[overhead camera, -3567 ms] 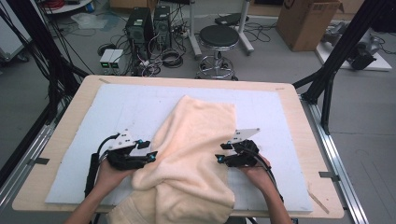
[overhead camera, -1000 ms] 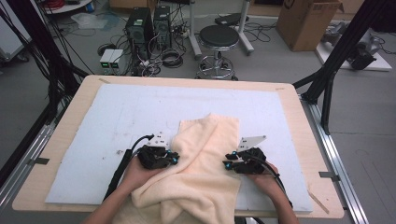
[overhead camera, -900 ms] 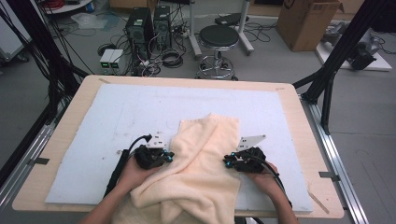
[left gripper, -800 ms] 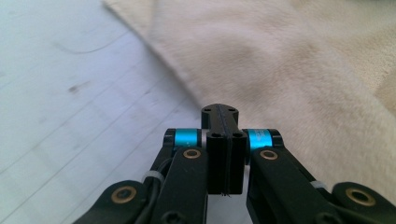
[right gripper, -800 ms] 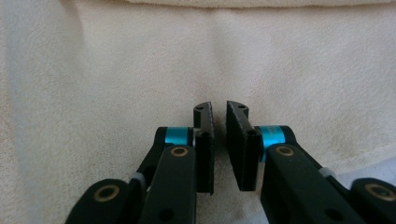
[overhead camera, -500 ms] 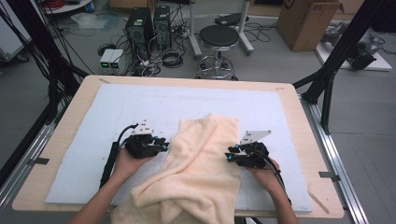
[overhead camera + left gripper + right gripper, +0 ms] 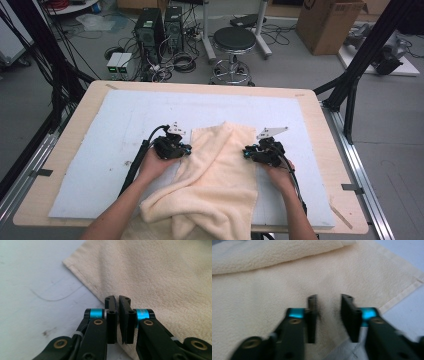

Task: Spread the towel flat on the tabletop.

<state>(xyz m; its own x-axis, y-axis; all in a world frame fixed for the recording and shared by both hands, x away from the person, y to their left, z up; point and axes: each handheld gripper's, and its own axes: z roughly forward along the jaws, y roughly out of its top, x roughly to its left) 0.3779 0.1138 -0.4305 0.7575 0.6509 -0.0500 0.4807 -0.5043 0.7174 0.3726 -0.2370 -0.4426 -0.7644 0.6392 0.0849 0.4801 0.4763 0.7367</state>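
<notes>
A cream towel (image 7: 220, 170) lies rumpled on the white mat (image 7: 115, 125), its near end hanging over the table's front edge. My left gripper (image 7: 187, 149) sits at the towel's left hem, near its far corner. In the left gripper view its jaws (image 7: 117, 300) have just been closing and stand together over the hem of the towel (image 7: 162, 277), with no cloth between them. My right gripper (image 7: 248, 152) is at the towel's right edge. Its jaws (image 7: 328, 298) have also been closing, but a gap remains; they hover over the towel (image 7: 274, 285) without pinching it.
The wooden table's rim (image 7: 320, 105) frames the mat. Bare mat lies to the left, right and far side of the towel. On the floor beyond the table stand a black stool (image 7: 234, 40), computer cases (image 7: 157, 25) and a cardboard box (image 7: 327, 22).
Both grippers have slid a little farther up the table along the towel's side edges. The left one swung out to the left and came back. The towel is folded shorter than several seconds ago.
</notes>
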